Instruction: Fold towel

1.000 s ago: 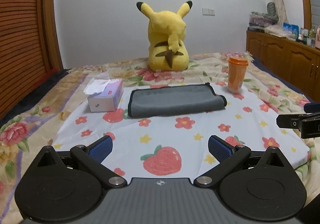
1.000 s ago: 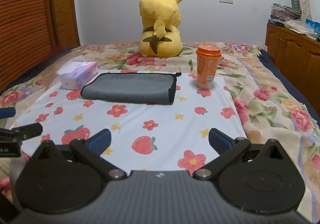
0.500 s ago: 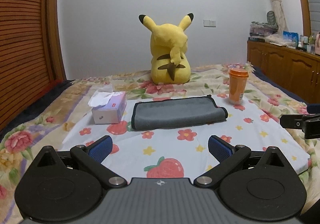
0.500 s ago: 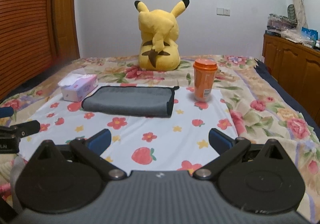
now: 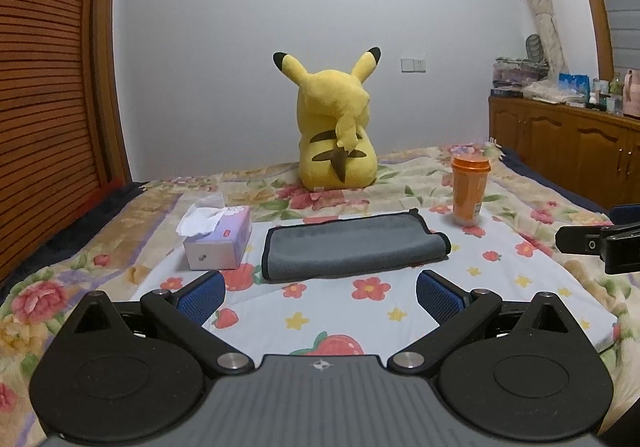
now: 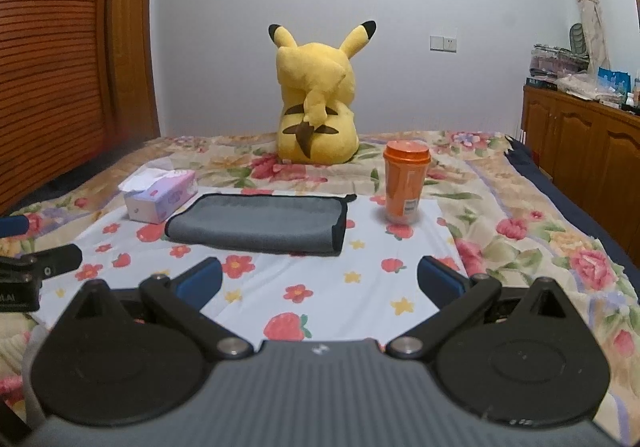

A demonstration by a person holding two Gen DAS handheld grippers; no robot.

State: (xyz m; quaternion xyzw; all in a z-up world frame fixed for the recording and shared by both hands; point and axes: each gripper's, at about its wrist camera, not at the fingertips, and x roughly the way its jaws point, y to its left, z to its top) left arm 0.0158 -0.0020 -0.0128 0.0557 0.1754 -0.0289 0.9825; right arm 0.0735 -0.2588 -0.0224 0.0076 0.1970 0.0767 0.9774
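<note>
On a bed spread with a strawberry-and-flower printed sheet (image 5: 500,279), you hold both tongs low and level, facing the far wall. Your left gripper (image 5: 320,293) has its blue-padded fingers (image 5: 200,295) spread wide with nothing between them, and your right gripper (image 6: 320,281) is spread just as wide and equally empty. The grey towel (image 5: 352,247), edged in black, lies folded into a long flat rectangle on the sheet ahead of you, well apart from both pairs of fingers; in the right wrist view the same towel (image 6: 260,223) shows its black-trimmed short end toward the right. A tissue box (image 5: 218,243) with a white tissue poking out sits just beside the towel's left end, and an orange lidded cup (image 5: 470,189) stands upright near its right end, apart from the cloth. Behind the towel, on the floral quilt (image 6: 540,215) that covers the rest of the bed, a yellow Pikachu plush (image 5: 338,127) sits with its back to you, tail and brown stripes showing. A wooden cabinet (image 5: 568,151) loaded with clutter runs along the right wall, and a slatted wooden panel (image 6: 44,59) fills the left. Each camera catches the tip of the other gripper at its edge.
</note>
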